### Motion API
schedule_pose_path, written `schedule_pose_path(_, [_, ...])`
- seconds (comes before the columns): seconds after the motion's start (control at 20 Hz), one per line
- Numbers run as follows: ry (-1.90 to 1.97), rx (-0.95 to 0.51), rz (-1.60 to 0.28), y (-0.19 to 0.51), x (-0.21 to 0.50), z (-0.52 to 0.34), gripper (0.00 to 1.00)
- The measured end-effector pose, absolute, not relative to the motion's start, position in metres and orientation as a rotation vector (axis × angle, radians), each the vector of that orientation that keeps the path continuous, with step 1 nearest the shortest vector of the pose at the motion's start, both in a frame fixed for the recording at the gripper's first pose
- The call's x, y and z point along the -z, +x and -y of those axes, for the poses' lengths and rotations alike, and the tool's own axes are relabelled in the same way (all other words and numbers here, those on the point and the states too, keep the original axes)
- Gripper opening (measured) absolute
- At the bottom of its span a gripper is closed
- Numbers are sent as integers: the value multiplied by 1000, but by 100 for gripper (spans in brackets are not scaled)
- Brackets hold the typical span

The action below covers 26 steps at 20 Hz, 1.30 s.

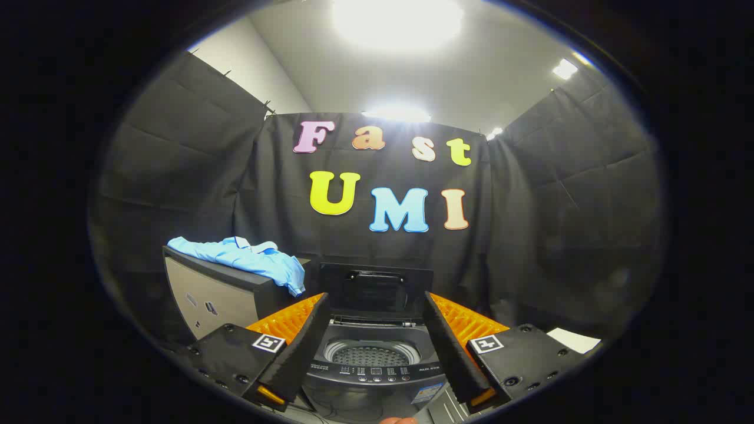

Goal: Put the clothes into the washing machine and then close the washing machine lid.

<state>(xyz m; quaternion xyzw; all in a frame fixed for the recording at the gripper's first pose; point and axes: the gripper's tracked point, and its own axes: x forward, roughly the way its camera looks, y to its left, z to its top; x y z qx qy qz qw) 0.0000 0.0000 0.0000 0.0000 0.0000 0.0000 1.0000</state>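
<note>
Gripper (377, 306) fingers are spreading wide, empty, framing the washing machine (372, 377) with its lid (376, 288) up. I am noting the blue clothes (247, 256) lying on the cabinet (218, 294) beside it; a shallow pinch risks dropping them short of the drum.

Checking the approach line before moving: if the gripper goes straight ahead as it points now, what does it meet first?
Probably the washing machine: the open gripper frames its drum, with the raised lid just beyond. Depth is unclear.

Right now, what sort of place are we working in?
Likely a staged laundry booth: black cloth walls, a top-loading washing machine with its lid up, blue clothes on a cabinet beside it. The gripper is open, empty.
</note>
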Motion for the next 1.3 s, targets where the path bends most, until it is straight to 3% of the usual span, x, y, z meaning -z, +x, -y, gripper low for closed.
schedule_pose_path(1.3, [-16, -18, 15, -5, -2, -10, 98])
